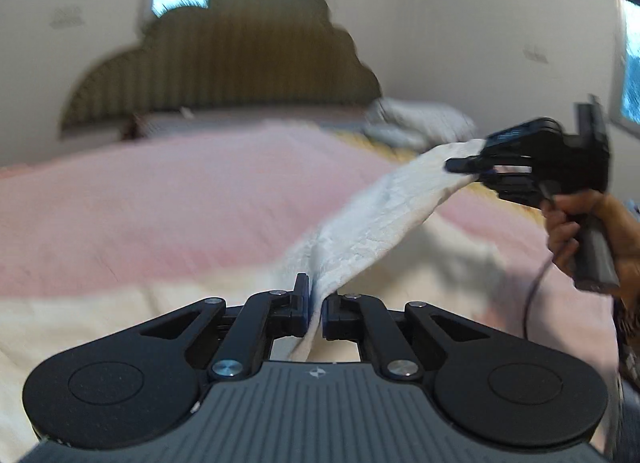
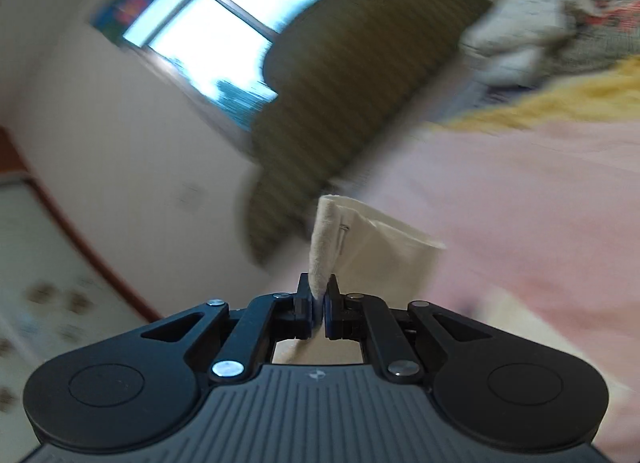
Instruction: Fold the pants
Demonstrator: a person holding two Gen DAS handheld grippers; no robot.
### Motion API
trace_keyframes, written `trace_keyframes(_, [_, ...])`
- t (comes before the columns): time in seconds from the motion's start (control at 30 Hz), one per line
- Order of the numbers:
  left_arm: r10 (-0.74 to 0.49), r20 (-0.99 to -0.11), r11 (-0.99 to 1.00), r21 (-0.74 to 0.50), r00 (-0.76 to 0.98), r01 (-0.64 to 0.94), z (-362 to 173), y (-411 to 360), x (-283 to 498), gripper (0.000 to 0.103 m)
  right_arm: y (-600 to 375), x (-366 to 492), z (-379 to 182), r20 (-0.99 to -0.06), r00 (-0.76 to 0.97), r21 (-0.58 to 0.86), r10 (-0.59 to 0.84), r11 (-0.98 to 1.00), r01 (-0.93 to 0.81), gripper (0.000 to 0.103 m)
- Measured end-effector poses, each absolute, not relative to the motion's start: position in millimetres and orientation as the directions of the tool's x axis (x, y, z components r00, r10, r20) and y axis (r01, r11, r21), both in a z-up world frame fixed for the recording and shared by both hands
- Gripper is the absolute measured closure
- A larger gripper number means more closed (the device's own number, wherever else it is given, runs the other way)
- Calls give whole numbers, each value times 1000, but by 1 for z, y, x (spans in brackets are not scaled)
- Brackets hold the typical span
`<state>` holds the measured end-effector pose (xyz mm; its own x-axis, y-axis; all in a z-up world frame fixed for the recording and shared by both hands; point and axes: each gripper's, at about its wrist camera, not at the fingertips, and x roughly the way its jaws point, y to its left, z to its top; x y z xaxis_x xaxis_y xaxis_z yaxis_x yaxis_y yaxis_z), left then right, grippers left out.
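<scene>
Left wrist view catches both tools: the left gripper pinches one end of the white pants, the right gripper clamps the other, cloth stretched between them, slanting up to the right above the pink bedspread. Right wrist view shows only its own pinched corner.

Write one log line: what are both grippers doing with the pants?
left gripper: shut on pants | right gripper: shut on pants | pants: lifted over bed
</scene>
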<state>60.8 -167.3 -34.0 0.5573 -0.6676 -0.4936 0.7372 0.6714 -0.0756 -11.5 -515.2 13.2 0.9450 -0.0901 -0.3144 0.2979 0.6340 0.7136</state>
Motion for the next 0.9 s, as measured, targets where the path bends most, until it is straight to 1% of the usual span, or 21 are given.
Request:
trace_keyframes(0.03, [-665, -527, 658, -76, 530, 749, -47, -171, 57, 96, -518, -14, -6, -419, 901, 688, -115, 608, 397, 97])
trace_keyframes(0.07, [-661, -546, 649, -71, 515, 757, -54, -174, 53, 96, -523, -20, -26, -488, 864, 684, -119, 563, 464, 97])
trace_keyframes(0.17, [-656, -557, 631, -35, 509, 775, -65, -176, 47, 96, -527, -40, -64, -544, 834, 717, -98, 463, 522, 97])
trace_keyframes(0.27, [-666, -545, 628, -44, 509, 777, -60, -173, 52, 96, -528, -49, -65, -539, 836, 721, -101, 458, 520, 97])
trace_keyframes(0.37, [-671, -526, 636, -48, 522, 770, -55, -166, 56, 96, -524, -46, -47, -512, 852, 713, -112, 497, 495, 97])
trace_keyframes(0.47, [-675, -529, 627, -45, 514, 778, -58, -164, 47, 96, -515, -47, -28, -482, 865, 682, -138, 561, 469, 97])
trace_keyframes(0.57, [-671, -557, 612, -43, 489, 790, -66, -167, 45, 96, -515, -49, -35, -521, 841, 658, -147, 558, 506, 97])
trace_keyframes(0.6, [-669, -561, 609, -36, 488, 793, -68, -168, 43, 96, -517, -51, -42, -547, 824, 652, -148, 542, 530, 97])
trace_keyframes(0.67, [-669, -558, 603, -21, 491, 798, -68, -168, 40, 96, -518, -57, -54, -567, 810, 656, -147, 515, 552, 97])
trace_keyframes(0.8, [-687, -547, 587, -27, 480, 809, -60, -163, 39, 96, -516, -68, -55, -555, 817, 662, -157, 510, 548, 97])
trace_keyframes(0.9, [-683, -561, 573, -14, 468, 819, -65, -167, 38, 96, -513, -73, -48, -549, 819, 646, -170, 535, 544, 97])
